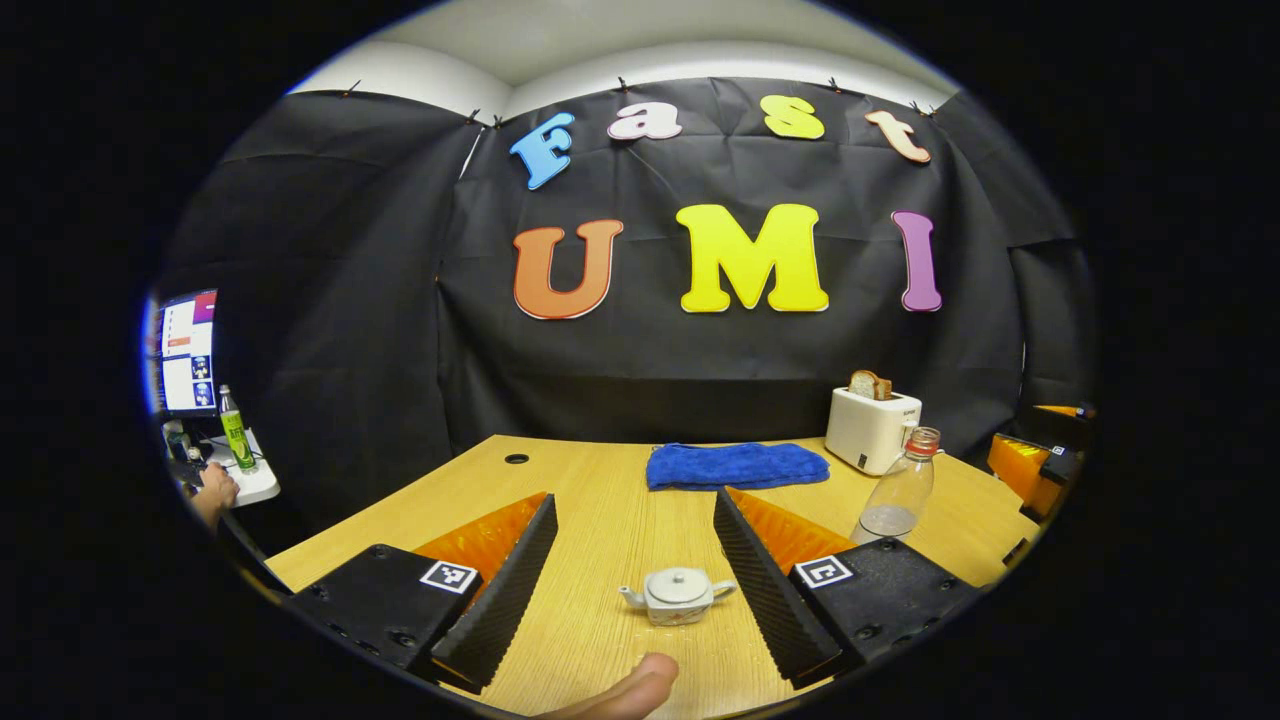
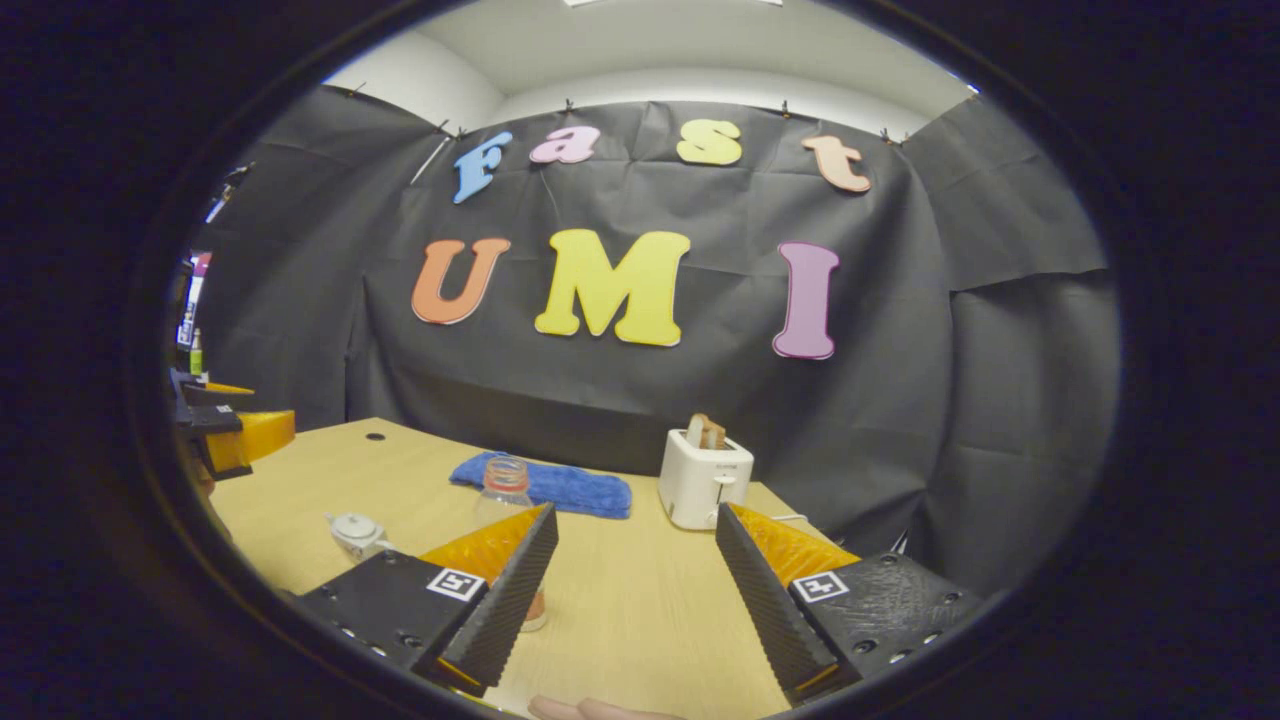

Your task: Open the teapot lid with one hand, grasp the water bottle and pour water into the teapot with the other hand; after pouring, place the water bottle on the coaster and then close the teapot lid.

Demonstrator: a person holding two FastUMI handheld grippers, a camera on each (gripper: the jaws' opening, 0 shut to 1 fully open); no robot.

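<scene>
Both the left gripper (image 1: 635,590) and right gripper (image 2: 635,590) gape over bare table (image 1: 600,500); the lidded teapot (image 1: 678,596) sits between the left's fingers.

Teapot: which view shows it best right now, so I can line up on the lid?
The left gripper view. There the teapot stands whole between the open fingers, with lid, spout and handle all in sight. In the right gripper view it is small and far off to the left, its lower part cut off by that gripper's finger.
</scene>
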